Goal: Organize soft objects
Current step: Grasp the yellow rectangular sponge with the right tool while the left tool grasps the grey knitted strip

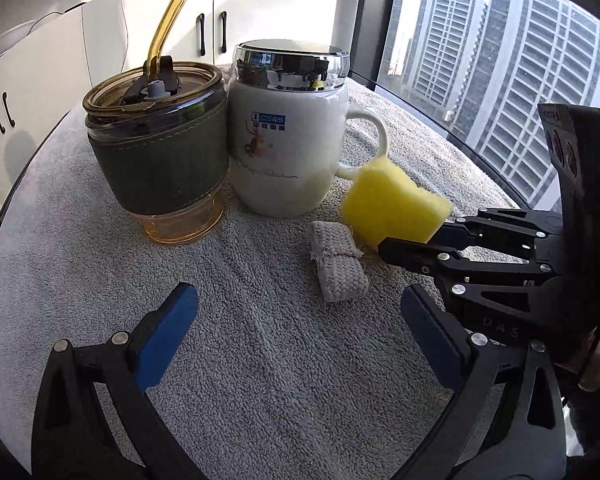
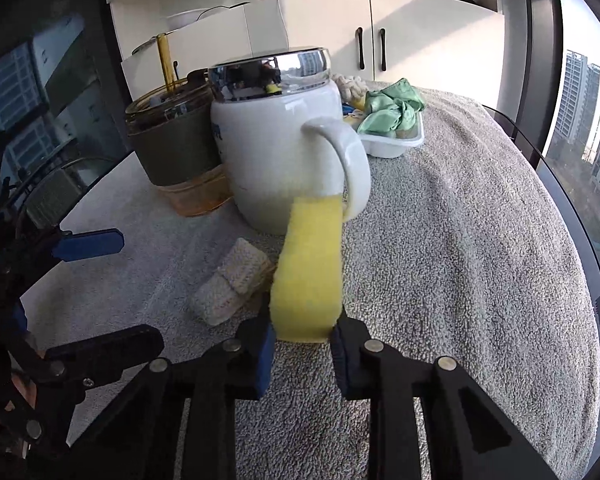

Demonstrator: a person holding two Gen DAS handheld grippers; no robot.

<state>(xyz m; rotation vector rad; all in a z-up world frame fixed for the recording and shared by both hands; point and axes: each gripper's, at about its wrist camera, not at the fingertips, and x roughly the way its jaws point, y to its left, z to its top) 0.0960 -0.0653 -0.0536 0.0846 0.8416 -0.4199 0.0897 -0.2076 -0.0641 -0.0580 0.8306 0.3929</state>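
My right gripper (image 2: 302, 344) is shut on a yellow sponge (image 2: 309, 268) and holds it above the grey towel, close to the white mug's handle. The sponge also shows in the left wrist view (image 1: 394, 204), pinched by the right gripper (image 1: 396, 246). A folded beige knitted cloth (image 1: 338, 266) lies flat on the towel just left of the sponge; it also shows in the right wrist view (image 2: 232, 284). My left gripper (image 1: 298, 320) is open and empty, low over the towel in front of the cloth. A white tray (image 2: 396, 144) behind the mug holds a green cloth (image 2: 392, 108) and other soft items.
A white mug (image 1: 288, 140) with a chrome lid and an amber glass tumbler (image 1: 160, 148) with a green sleeve and straw stand side by side at the back. The grey towel (image 1: 240, 360) covers the round table. White cabinets stand behind; a window is on the right.
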